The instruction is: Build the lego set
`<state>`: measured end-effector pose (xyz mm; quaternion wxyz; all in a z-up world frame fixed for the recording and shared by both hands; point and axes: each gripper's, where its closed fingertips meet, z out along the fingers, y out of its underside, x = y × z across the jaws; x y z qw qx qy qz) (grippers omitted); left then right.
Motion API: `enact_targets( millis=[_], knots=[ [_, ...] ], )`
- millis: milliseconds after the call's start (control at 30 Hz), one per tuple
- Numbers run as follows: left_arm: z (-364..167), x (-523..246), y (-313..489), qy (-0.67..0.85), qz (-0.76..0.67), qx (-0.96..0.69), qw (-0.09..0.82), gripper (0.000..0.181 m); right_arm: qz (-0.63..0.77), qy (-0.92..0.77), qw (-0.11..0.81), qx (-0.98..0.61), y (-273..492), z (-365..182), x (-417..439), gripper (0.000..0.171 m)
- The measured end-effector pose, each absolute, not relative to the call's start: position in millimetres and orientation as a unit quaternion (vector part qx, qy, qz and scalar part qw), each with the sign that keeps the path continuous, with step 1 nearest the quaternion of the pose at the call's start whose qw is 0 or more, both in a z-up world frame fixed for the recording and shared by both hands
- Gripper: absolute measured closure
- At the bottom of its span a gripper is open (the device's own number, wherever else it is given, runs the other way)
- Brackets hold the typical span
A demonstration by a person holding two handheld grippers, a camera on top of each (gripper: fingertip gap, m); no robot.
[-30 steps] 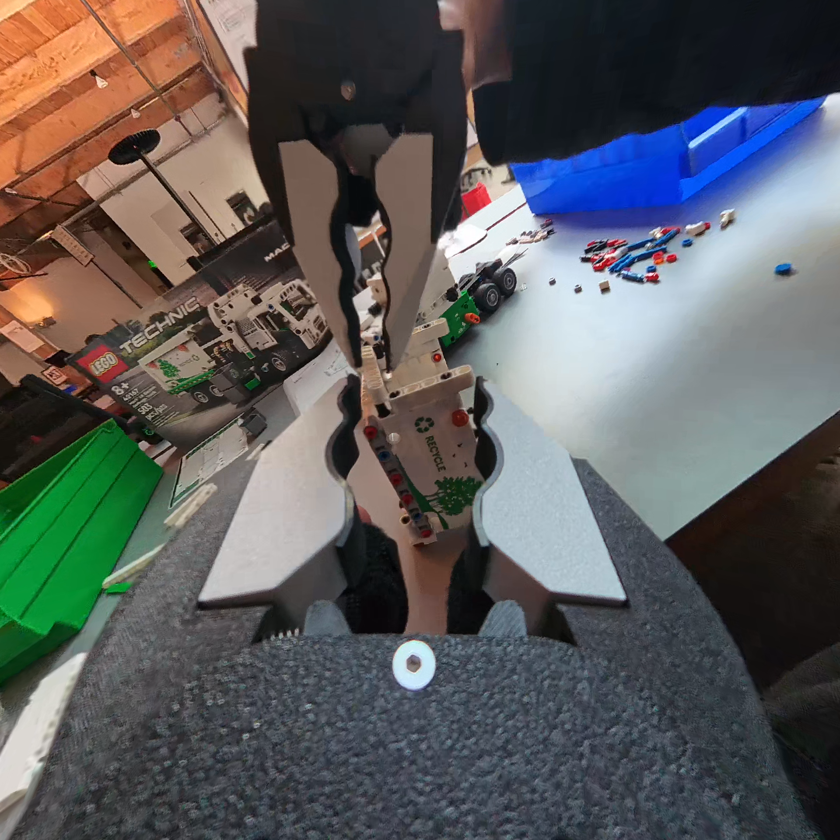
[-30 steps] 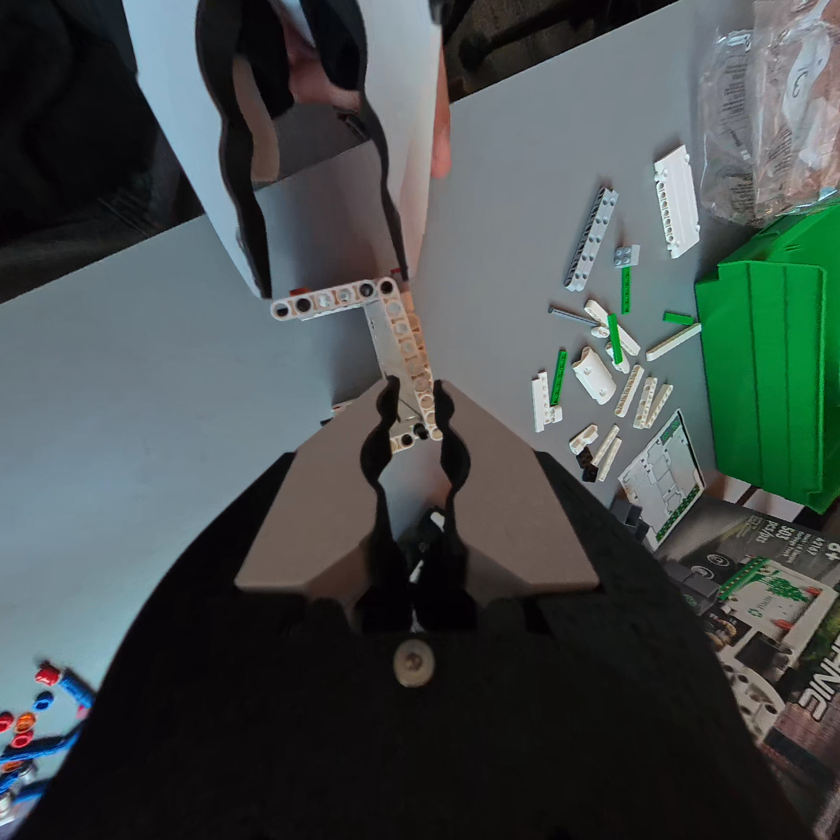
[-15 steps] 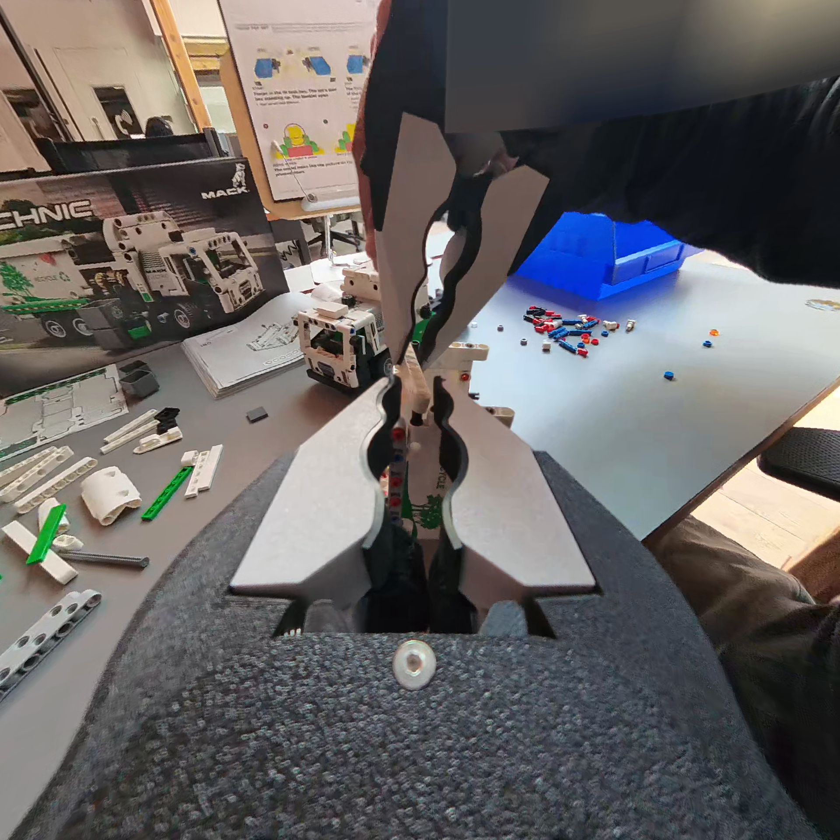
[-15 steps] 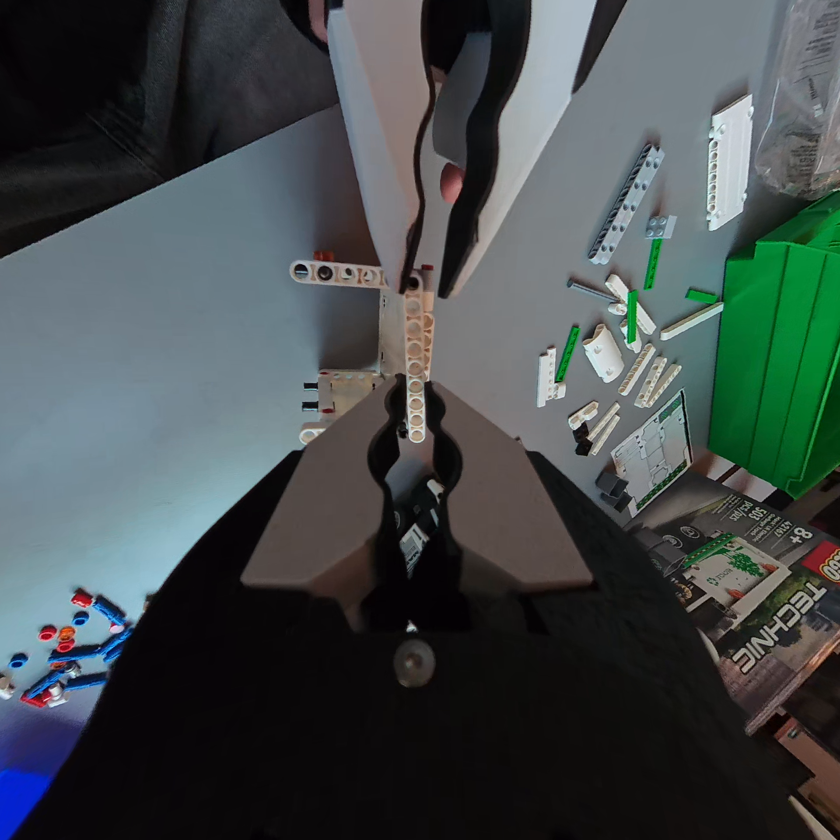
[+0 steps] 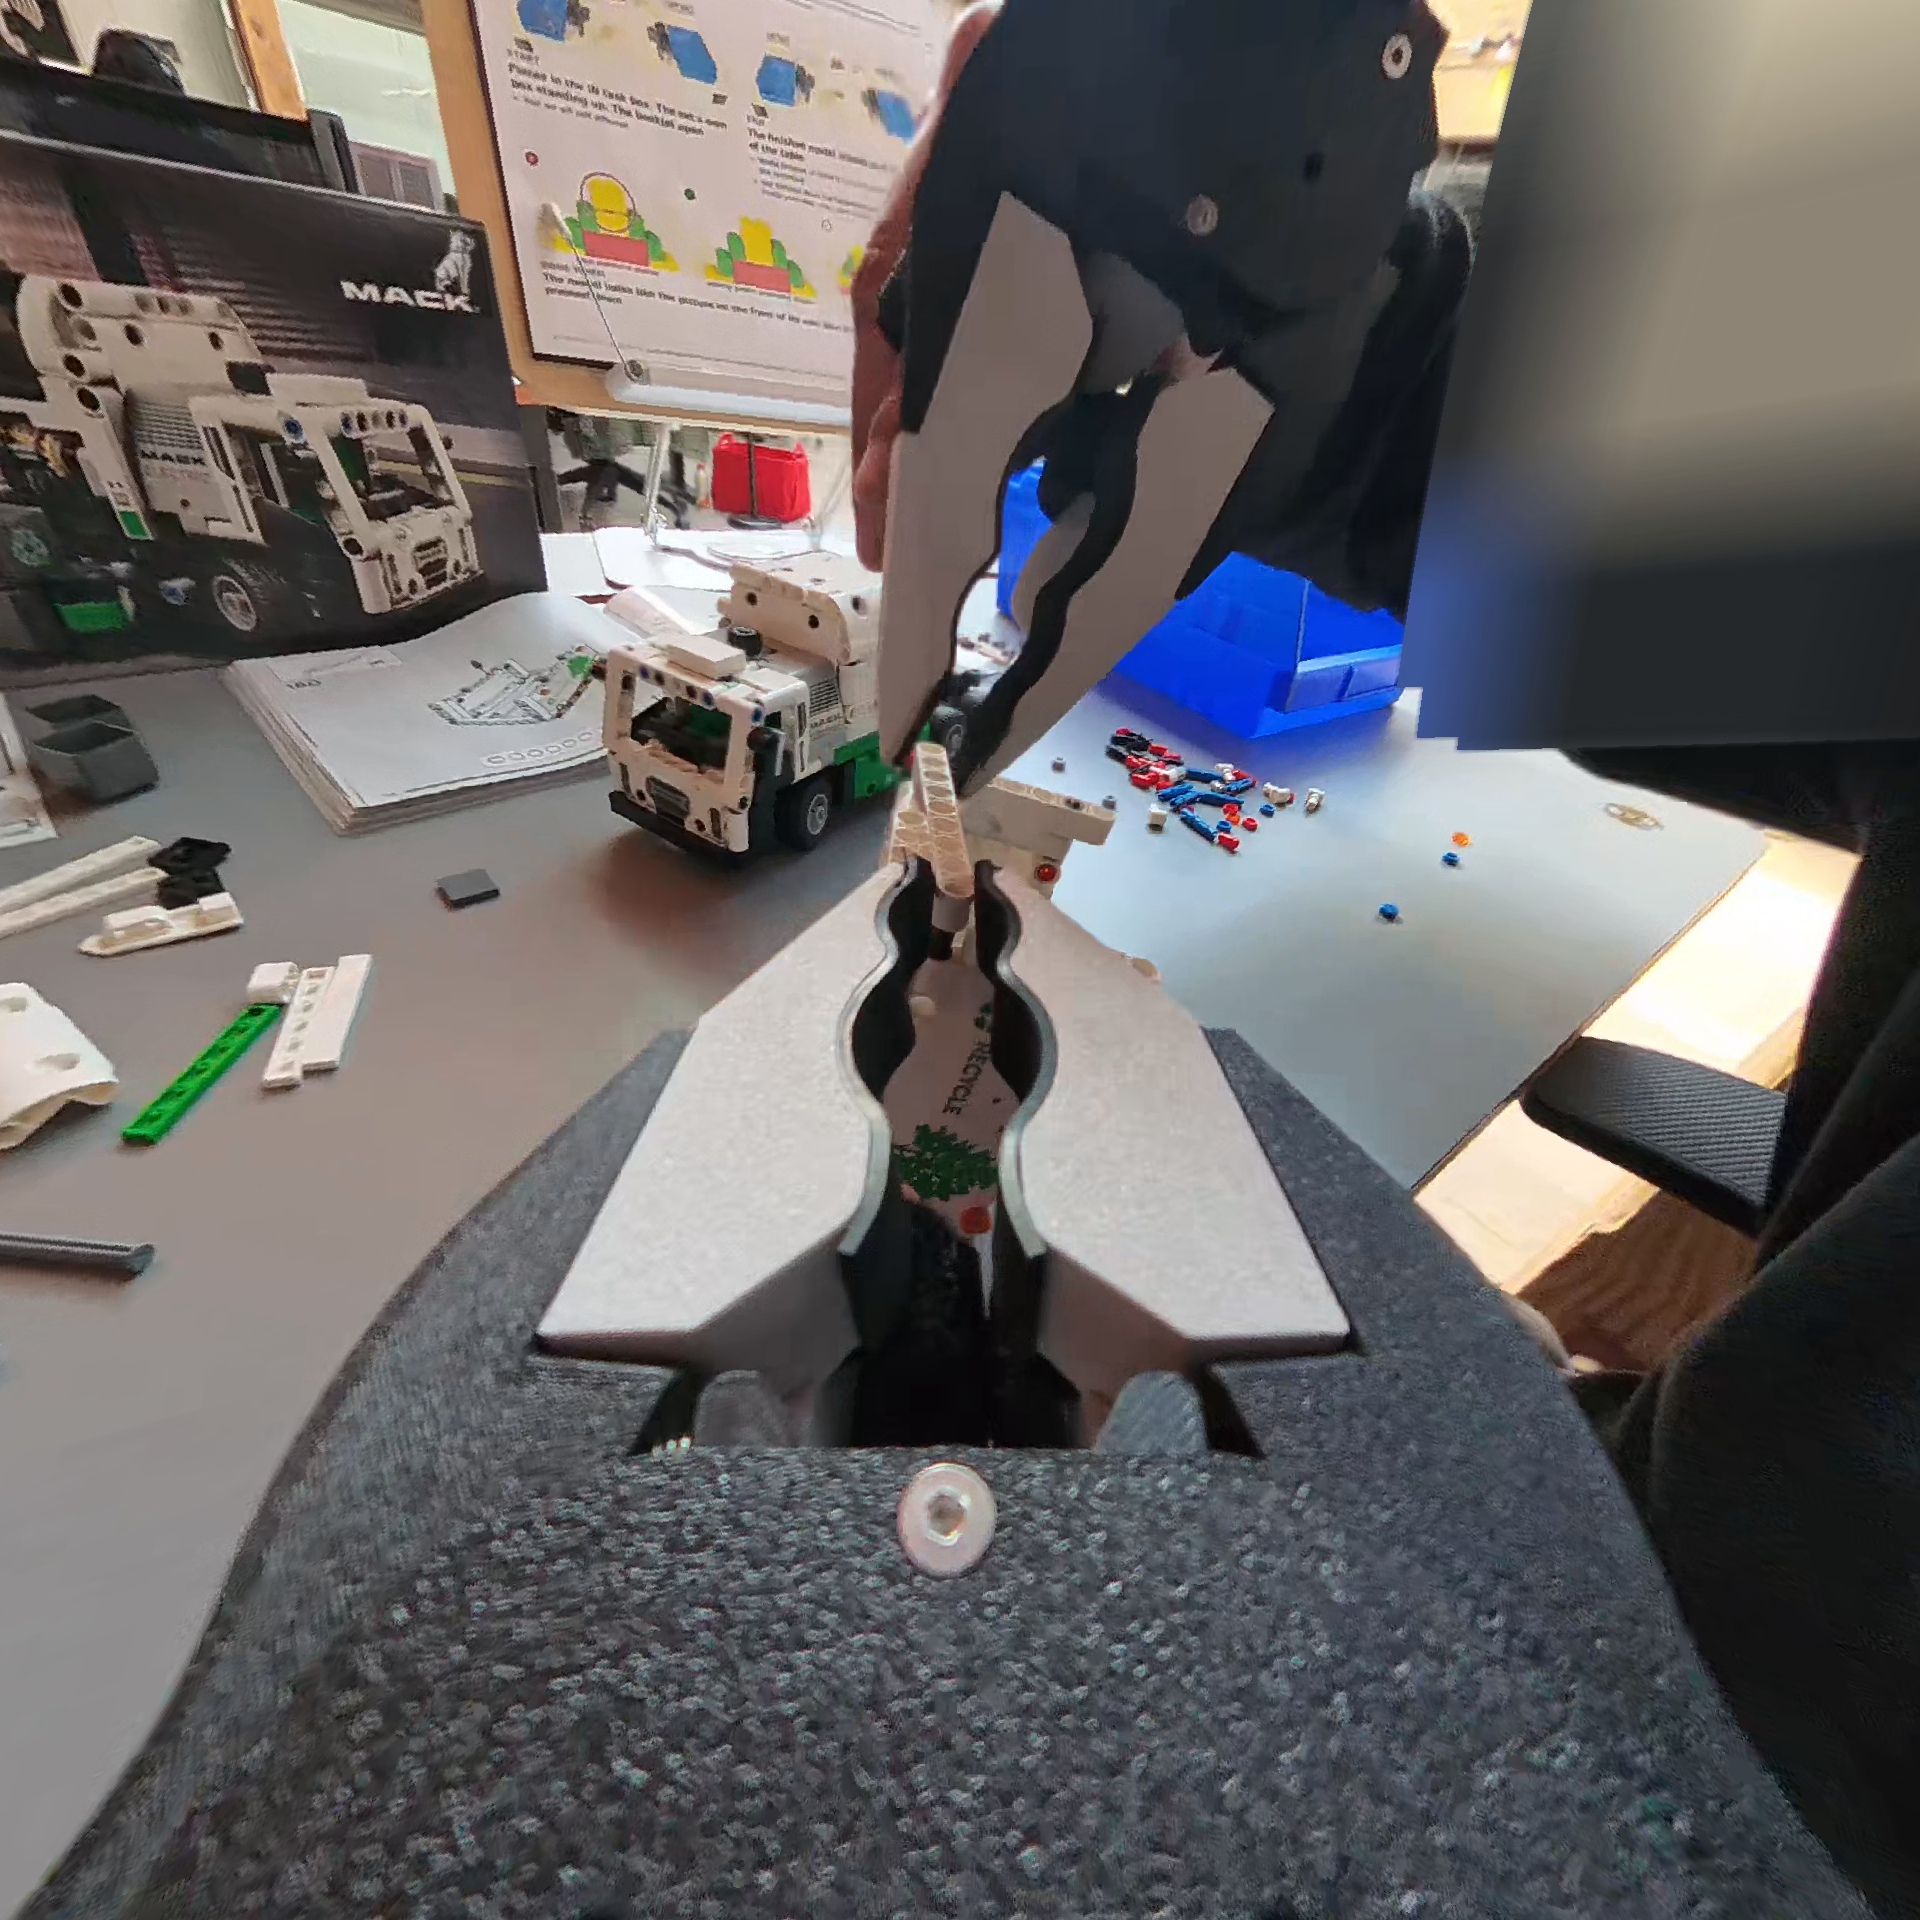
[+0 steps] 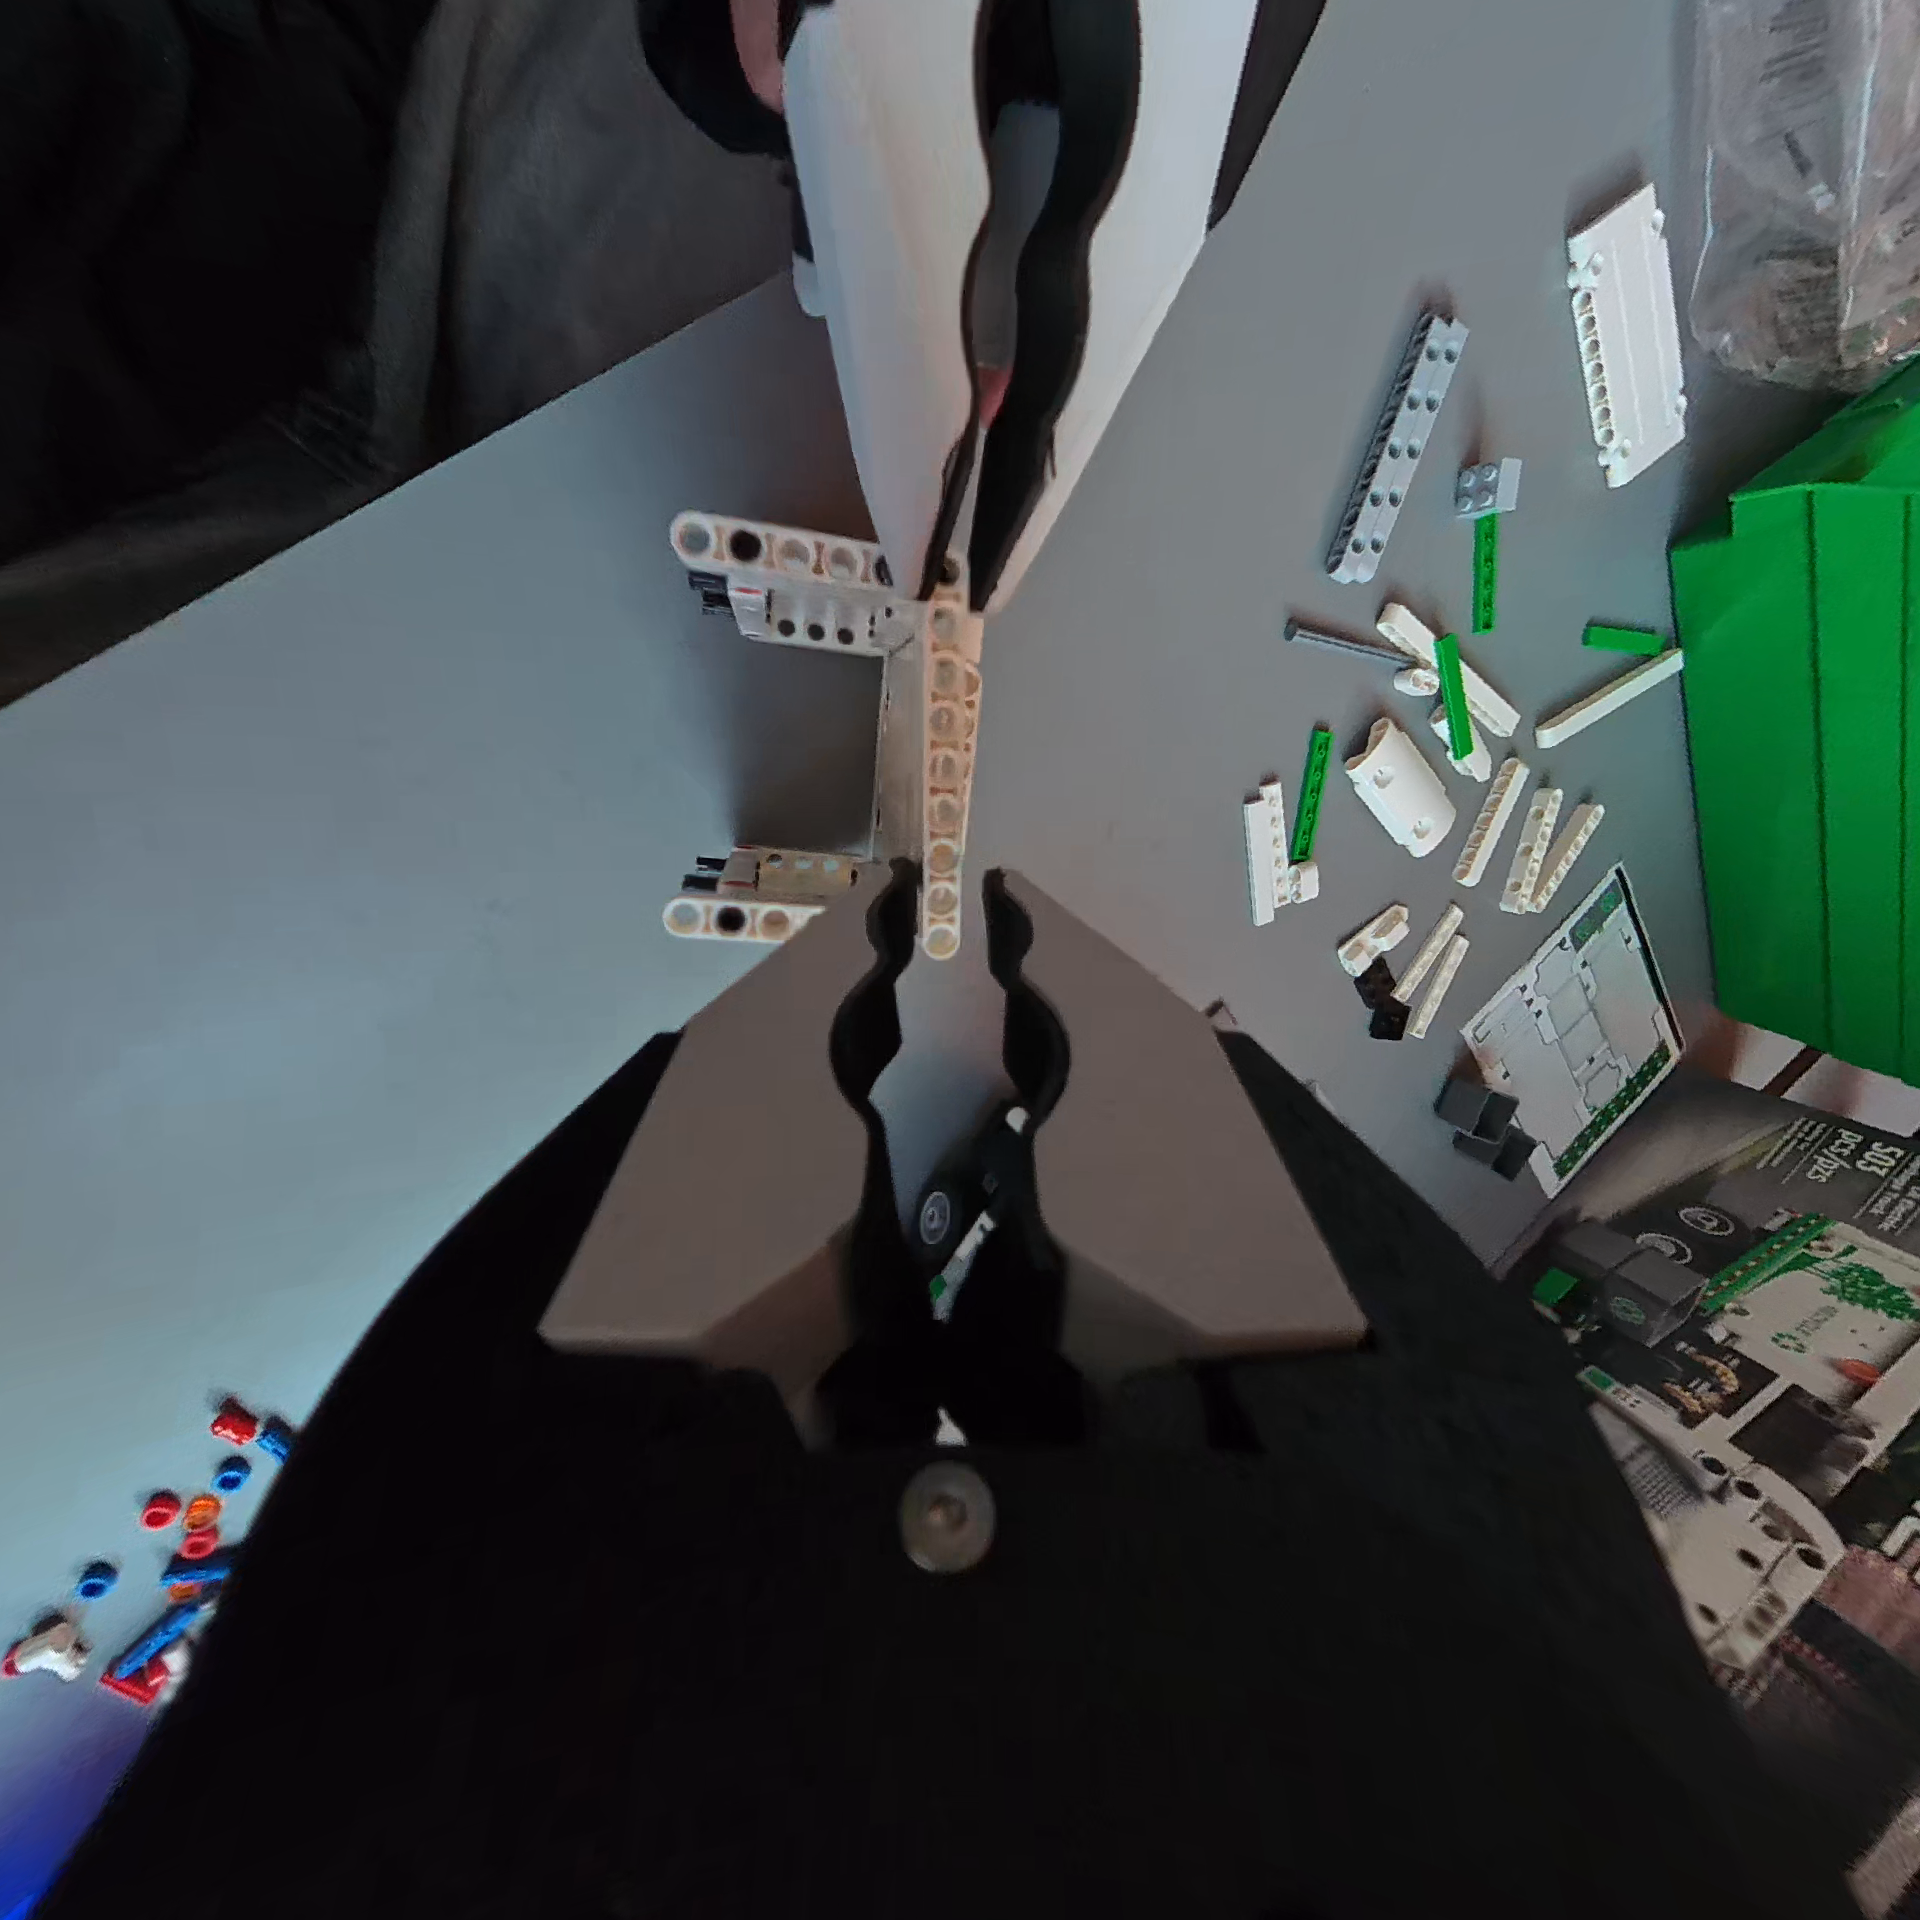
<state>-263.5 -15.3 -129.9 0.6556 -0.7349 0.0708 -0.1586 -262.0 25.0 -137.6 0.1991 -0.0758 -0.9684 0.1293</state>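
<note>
Above the near edge of the grey table, the two grippers meet over one white sub-assembly, a panel with a green tree print and a long white holed beam along its edge. The left gripper has its jaws pressed together on the panel, holding it clear of the tabletop. The right gripper sits with its tips spread a little either side of the beam's near end; from its own view there is a gap on both sides, so I judge it is not pinching. Short white arms with black and red pins stick out to one side. The step looks like seating or adjusting that beam on the panel. Next, I would expect the right gripper to nip the beam and press it home while the left stays firm. Behind, the half-built white truck waits beside the instruction booklet, with loose white and green parts well apart.
</note>
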Motion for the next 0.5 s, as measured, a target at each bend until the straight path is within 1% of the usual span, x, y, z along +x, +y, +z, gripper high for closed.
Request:
enact_targets(
  millis=[100, 233, 500],
  knots=[
    [-129.9, -265.5, -15.6, 0.070, -0.170, -0.736, 0.652, 0.177, 0.167, -0.962, 0.195, -0.098, 26.1, -139.2, -258.0, 0.160],
    [-130.0, -264.4, -15.3, 0.082, -0.174, -0.736, 0.650, 0.177, 0.193, -0.952, 0.212, -0.107, 25.5, -139.3, -256.1, 0.163],
    [-129.9, -265.9, -15.4, 0.079, -0.180, -0.724, 0.661, 0.177, 0.183, -0.947, 0.239, -0.115, 24.8, -133.5, -255.3, 0.165]
  ],
)
